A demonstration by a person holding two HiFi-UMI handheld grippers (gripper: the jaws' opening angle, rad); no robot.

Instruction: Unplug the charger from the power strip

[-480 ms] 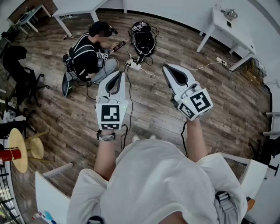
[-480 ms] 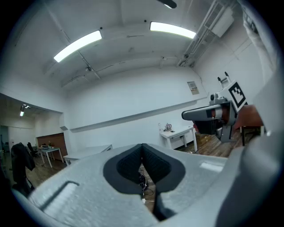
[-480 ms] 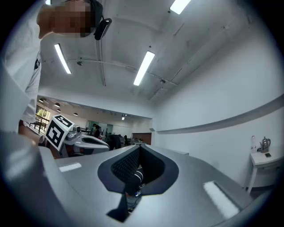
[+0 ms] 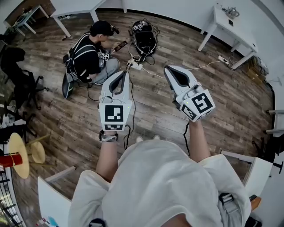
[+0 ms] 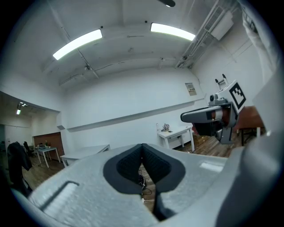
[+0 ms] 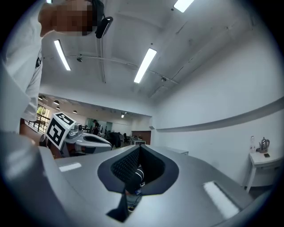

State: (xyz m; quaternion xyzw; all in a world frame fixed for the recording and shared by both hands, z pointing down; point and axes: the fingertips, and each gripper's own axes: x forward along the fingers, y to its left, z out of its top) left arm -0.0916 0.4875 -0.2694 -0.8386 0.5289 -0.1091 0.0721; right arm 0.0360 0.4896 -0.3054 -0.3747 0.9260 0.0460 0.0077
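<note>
A white power strip (image 4: pixel 136 66) lies on the wooden floor far ahead, with cables and plugs running from it; the charger itself is too small to tell apart. My left gripper (image 4: pixel 124 75) is held level well above the floor, its jaws closed with nothing between them. My right gripper (image 4: pixel 168 69) hangs beside it to the right, also shut and empty. In the left gripper view the tips of the left gripper (image 5: pixel 142 147) meet, with floor cables (image 5: pixel 141 181) showing in the gap below. The right gripper (image 6: pixel 139 149) shows its tips touching too.
A person (image 4: pixel 88 55) sits on the floor left of the strip, next to a black bag (image 4: pixel 145 39). White tables (image 4: pixel 230 27) stand at the back right and back left (image 4: pixel 75 6). A black chair (image 4: pixel 20 73) and a yellow stool (image 4: pixel 20 153) are at the left.
</note>
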